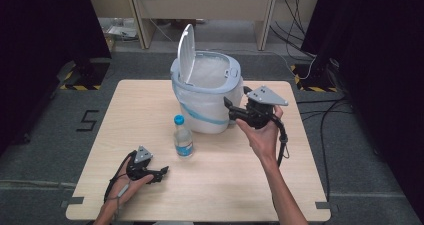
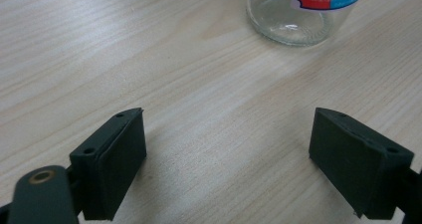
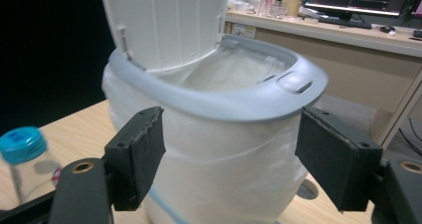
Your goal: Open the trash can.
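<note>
We keep our left gripper (image 1: 161,172) and right gripper (image 1: 235,101) wide and empty, planning to hold the light, slippery bottle (image 1: 183,137) around its middle.

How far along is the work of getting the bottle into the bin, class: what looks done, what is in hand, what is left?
Done: the bin stands with its lid raised, liner showing inside. In hand: nothing is gripped; the right gripper sits open beside the bin's rim, and the left gripper rests open on the table, facing the bottle. Left: the bottle stands upright, capped, on the table, not yet picked up or binned.
</note>
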Motion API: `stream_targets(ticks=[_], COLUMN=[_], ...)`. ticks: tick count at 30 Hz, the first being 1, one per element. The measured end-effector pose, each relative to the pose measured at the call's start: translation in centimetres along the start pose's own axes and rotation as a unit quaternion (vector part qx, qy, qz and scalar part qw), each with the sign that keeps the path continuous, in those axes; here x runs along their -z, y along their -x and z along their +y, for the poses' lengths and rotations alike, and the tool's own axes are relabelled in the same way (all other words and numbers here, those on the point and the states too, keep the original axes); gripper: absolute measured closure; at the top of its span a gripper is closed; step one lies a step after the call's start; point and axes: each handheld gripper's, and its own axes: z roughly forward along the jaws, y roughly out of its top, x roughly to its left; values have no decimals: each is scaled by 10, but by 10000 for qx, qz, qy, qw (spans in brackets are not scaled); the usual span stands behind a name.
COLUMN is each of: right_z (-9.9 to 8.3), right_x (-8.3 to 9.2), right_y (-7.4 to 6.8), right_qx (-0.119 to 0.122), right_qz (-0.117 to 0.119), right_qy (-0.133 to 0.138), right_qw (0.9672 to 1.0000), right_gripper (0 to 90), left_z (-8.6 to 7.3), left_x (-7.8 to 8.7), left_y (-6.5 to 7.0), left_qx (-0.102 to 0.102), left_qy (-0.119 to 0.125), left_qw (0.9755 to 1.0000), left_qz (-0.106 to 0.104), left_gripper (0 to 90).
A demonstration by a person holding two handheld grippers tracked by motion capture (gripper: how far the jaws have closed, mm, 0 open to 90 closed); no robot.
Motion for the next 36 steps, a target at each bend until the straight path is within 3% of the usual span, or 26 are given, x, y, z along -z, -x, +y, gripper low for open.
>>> stream_targets(ticks=[5, 15, 22, 36], right_z=[-15, -37, -59, -81], right_x=[0, -1, -13, -32], right_y=[-16, -37, -53, -74], right_qx=[102, 123, 56, 32], right_qz=[107, 238, 485, 751], right_qy=[-134, -116, -225, -224], right_qw=[9998, 9996, 9986, 9969], right_gripper=[234, 213, 213, 207], left_z=[0, 0, 0, 0], left_x=[0, 0, 0, 0], left_y=[0, 0, 0, 0], left_qx=[-8, -9, -13, -1], left_qy=[-7, -8, -12, 1], left_qw=[10000, 10000, 10000, 10000], left_qz=[5, 5, 3, 2], left_gripper=[137, 137, 137, 137])
